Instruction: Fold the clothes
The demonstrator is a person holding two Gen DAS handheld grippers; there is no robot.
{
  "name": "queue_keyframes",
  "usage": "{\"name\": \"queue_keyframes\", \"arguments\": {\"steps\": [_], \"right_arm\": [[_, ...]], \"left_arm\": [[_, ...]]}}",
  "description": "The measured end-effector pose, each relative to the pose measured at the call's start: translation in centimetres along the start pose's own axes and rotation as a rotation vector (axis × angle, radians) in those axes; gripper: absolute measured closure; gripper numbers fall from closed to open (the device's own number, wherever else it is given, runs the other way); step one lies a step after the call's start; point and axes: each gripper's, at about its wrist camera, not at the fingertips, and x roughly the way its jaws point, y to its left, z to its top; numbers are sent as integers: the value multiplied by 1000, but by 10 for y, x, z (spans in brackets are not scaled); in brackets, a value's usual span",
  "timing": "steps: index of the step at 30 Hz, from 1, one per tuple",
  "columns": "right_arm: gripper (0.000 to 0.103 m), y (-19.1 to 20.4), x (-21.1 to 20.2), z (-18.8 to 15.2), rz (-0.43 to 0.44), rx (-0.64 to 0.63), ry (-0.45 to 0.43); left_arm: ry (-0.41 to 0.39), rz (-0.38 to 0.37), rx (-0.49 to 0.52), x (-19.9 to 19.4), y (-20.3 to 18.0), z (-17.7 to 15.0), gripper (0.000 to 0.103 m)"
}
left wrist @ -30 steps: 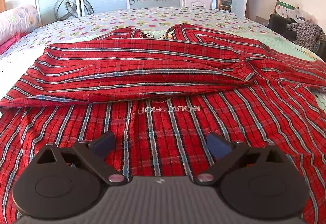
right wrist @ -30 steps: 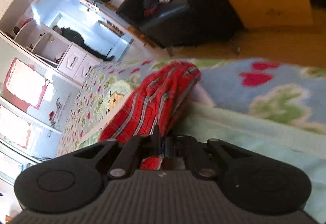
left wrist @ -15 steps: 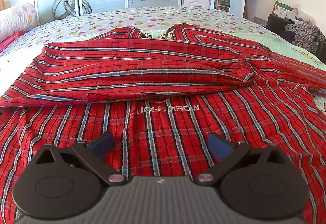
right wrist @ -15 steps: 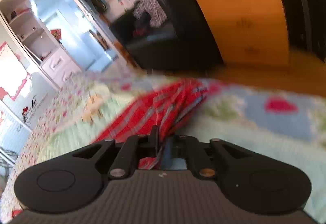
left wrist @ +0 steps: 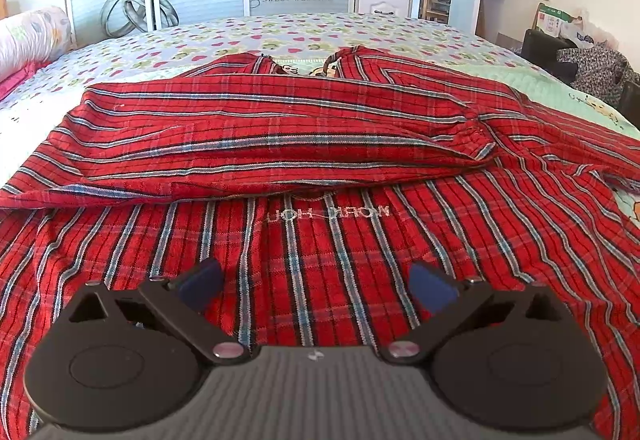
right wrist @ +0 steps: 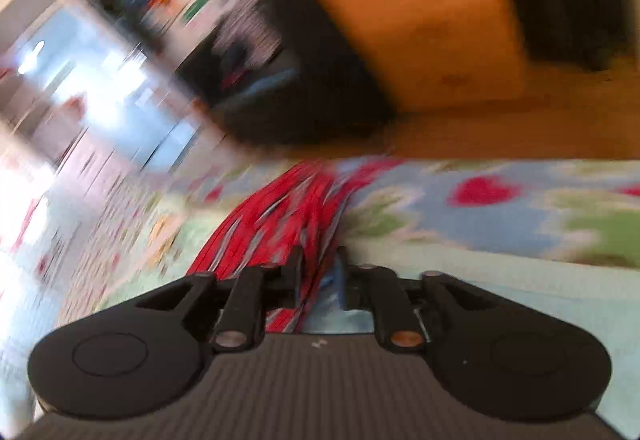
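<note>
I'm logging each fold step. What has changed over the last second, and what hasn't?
The right gripper, jaws almost closed on the red plaid sleeve, has swung fast: its view is now blurred, and the wooden cabinet looms larger. The grip held. The left gripper stayed open above the red plaid shirt, which lies as before.

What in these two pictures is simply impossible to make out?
- Right wrist view: motion blur smears the room; the dark furniture beside the orange cabinet cannot be identified.
- Right wrist view: the right tool is nearly closed around the red plaid garment; whether it truly grips is unclear.
- Left wrist view: the left tool body hides the garment's near hem.
- Left wrist view: the folded sleeve partly covers the embroidered lettering.
</note>
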Motion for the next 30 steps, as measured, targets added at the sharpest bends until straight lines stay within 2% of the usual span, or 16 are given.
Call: {"name": "queue_keyframes", "arguments": {"steps": [1,2,4,6,7,8,11,14,16,18,19,22,25,27,29,30], "right_arm": [[69,11,-13,-3,-18,-65,-46],[69,25,-23,-7,38,-150,-62],[68,69,-36,-27,246,-393,-10],[65,121,-44,-61,497,-608,141],[65,147,-41,-79,604,-676,257],[65,173,-35,-98,657,-729,364],[65,235,-11,-145,730,-839,527],[65,286,21,-194,800,-939,759],[67,312,44,-227,724,-1079,779],[103,332,75,-235,671,-1047,682],[103,341,92,-237,646,-1018,627],[103,336,75,-238,689,-1034,625],[81,329,52,-239,742,-1059,636],[62,324,36,-240,778,-1075,643],[57,319,21,-241,813,-1092,650],[58,321,23,-251,784,-1140,717]], "left_arm": [[-1,0,0,0,0,0,0],[-1,0,0,0,0,0,0],[-4,-5,-3,0,1,-1,0],[-9,-12,-11,-1,3,-1,0],[-12,-17,-16,-1,4,-2,0],[-16,-24,-22,-2,5,-2,0],[-28,-48,-47,-4,10,-3,0],[-39,-72,-71,-5,14,-5,0],[-46,-86,-85,-6,17,-6,0],[-46,-88,-82,-6,17,-5,0],[-45,-86,-79,-7,16,-5,0],[-47,-92,-82,-7,17,-6,0],[-51,-108,-97,-7,21,-6,0],[-52,-114,-103,-8,22,-6,0],[-54,-119,-106,-8,23,-7,0],[-55,-121,-108,-8,24,-7,0]]}}
